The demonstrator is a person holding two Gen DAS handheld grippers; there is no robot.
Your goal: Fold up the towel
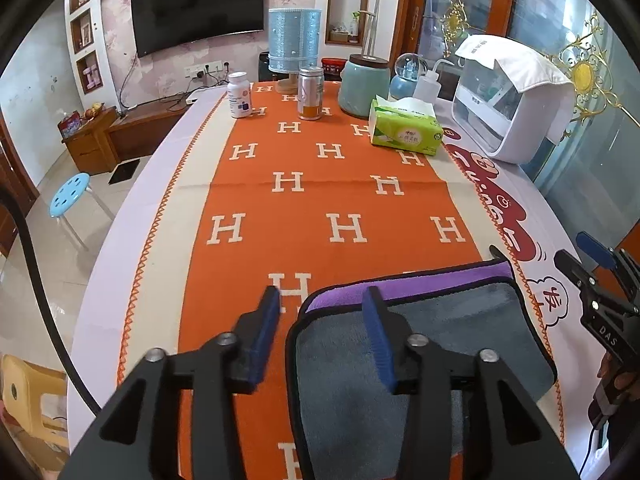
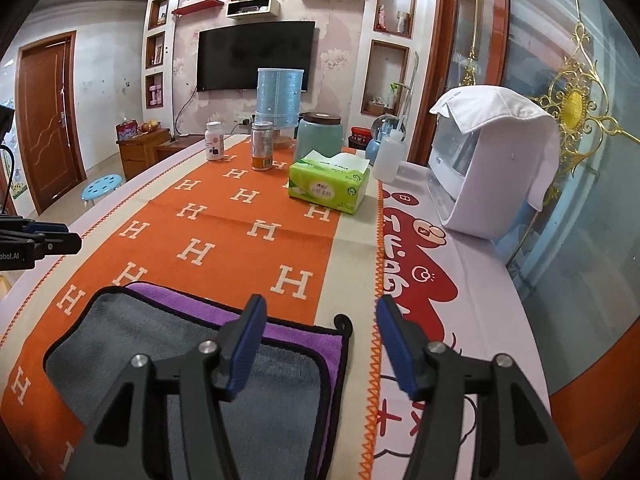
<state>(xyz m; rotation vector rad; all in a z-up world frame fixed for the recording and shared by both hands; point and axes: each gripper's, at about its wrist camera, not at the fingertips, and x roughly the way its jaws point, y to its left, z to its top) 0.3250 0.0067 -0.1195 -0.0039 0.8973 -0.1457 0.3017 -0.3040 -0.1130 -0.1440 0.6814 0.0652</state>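
Observation:
A folded towel [image 1: 420, 344], grey on top with a purple layer showing along its far edge and black trim, lies flat on the orange table runner [image 1: 312, 200]. It also shows in the right wrist view [image 2: 168, 356]. My left gripper [image 1: 324, 300] is open and empty, hovering over the towel's far left corner. My right gripper [image 2: 320, 312] is open and empty, above the towel's far right corner with its hanging loop [image 2: 345, 322]. The right gripper also shows at the left wrist view's right edge [image 1: 592, 268], and the left gripper at the right wrist view's left edge [image 2: 40, 240].
At the far end of the table stand a white pill bottle [image 1: 239, 95], a can [image 1: 311, 94], a teal jar [image 1: 364, 85], a green tissue pack [image 1: 406, 128], a blue lamp [image 1: 295, 42] and a white appliance [image 1: 516, 104]. A blue stool [image 1: 70, 194] stands on the floor to the left.

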